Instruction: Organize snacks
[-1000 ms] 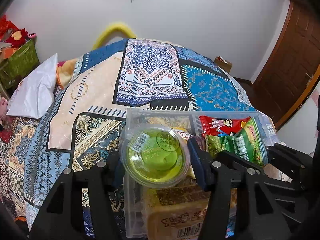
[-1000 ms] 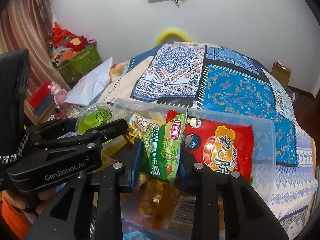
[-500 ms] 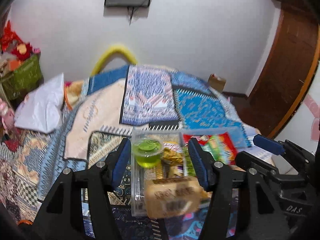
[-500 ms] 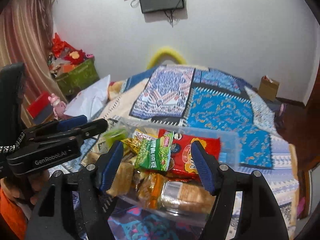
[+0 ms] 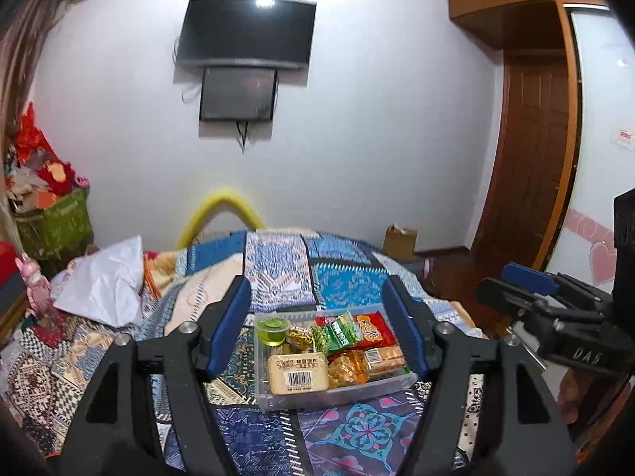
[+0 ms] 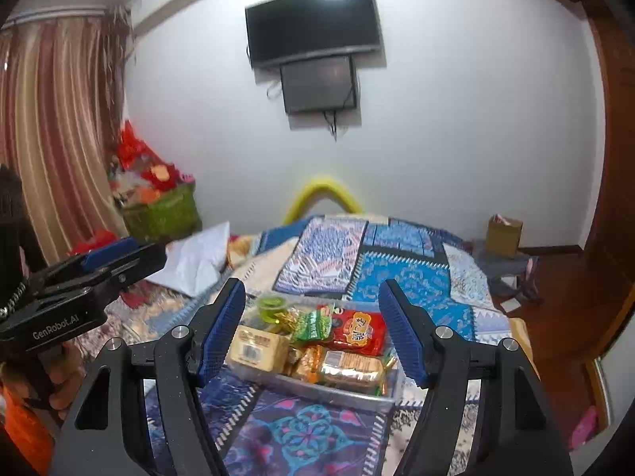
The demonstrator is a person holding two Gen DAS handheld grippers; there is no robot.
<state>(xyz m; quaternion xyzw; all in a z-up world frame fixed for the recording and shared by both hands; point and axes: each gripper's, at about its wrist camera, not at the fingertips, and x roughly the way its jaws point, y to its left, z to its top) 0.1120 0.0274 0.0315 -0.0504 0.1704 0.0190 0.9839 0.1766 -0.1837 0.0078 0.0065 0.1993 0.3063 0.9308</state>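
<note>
A clear plastic box [image 5: 337, 394] [image 6: 337, 390] sits on the patterned bedspread, full of snacks. In it are a green jelly cup [image 5: 272, 330] [image 6: 272, 306], a green packet [image 5: 337, 331] [image 6: 313, 327], a red packet [image 5: 371, 329] [image 6: 357, 331], a tan wrapped cake [image 5: 297, 371] [image 6: 258, 347] and orange-wrapped biscuits [image 5: 387, 355] [image 6: 351, 371]. My left gripper [image 5: 319, 327] is open and empty, held back above the box. My right gripper [image 6: 311, 331] is open and empty, also raised behind the box. Each gripper shows at the edge of the other's view.
The bed [image 5: 349, 285] stretches to the far wall, with a white pillow [image 5: 107, 281] at the left. A TV [image 5: 246, 33] hangs on the wall. A wooden door [image 5: 535, 166] and a cardboard box [image 5: 401, 240] are at the right, a green basket [image 5: 55, 226] at the left.
Both grippers let go: the left released the jelly cup, the right the green packet, both into the box. Both opened wide and pulled back and up from the box.
</note>
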